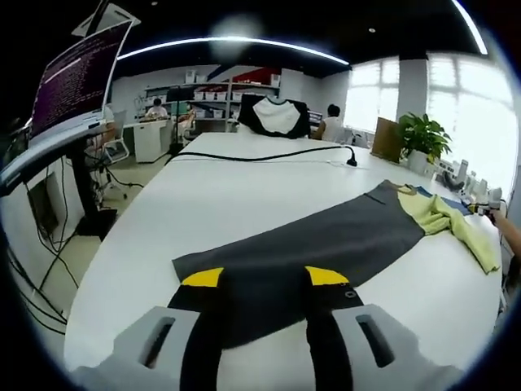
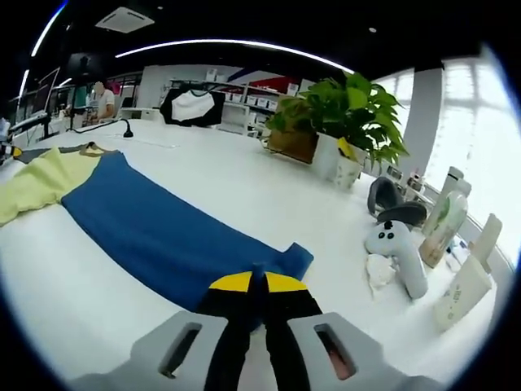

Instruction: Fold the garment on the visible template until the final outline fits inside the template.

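The garment (image 1: pixel 326 244) is being seen stretched almost flat across the white table (image 1: pixel 244 187), so folding is judged barely begun; a template cannot be made out. In the left gripper view, the left gripper (image 1: pixel 264 278) is being held with its jaws spread, the grey end of the garment lying under and between the yellow tips. The yellow middle part (image 2: pixel 41 187) is bunched further along the garment. In the right gripper view, the right gripper (image 2: pixel 256 283) is being pressed closed on the blue hem (image 2: pixel 285 261), near the potted plant (image 2: pixel 342 114).
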